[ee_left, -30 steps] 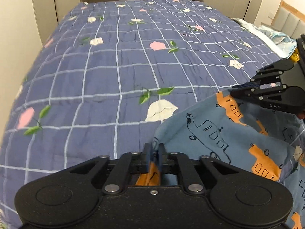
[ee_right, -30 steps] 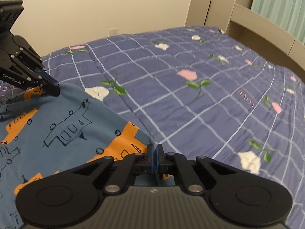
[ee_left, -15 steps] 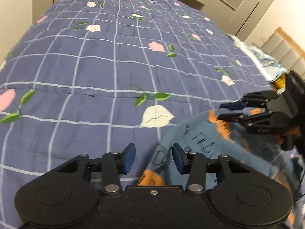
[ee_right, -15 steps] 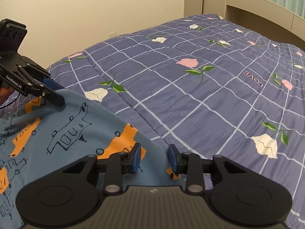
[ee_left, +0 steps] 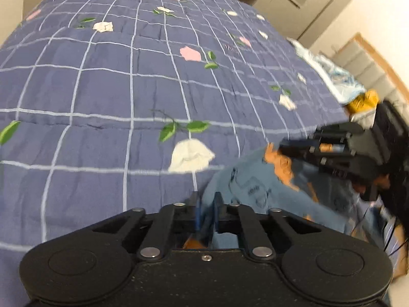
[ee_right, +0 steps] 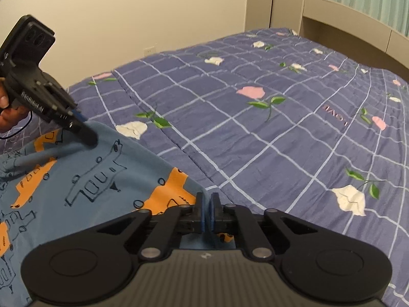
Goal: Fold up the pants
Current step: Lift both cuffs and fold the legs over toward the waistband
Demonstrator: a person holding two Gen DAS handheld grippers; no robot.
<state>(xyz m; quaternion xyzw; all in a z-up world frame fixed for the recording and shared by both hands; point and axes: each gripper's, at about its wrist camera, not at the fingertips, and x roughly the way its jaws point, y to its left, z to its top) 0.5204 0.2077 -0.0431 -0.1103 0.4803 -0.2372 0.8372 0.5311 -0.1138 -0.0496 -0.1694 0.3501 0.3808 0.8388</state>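
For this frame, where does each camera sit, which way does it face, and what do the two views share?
Left wrist: on the left gripper, looking down across the quilt; its jaws pinch the pants; right gripper at right.
Right wrist: on the right gripper, facing the wall; jaws shut on the pants' edge; left gripper and a hand at left.
Shared: pants, quilt, each other's gripper.

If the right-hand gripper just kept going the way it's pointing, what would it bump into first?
Probably the purple checked quilt. The right gripper is shut on the edge of the blue printed pants and aims downward, with only bedding ahead. Exactly where it would land is hard to judge.
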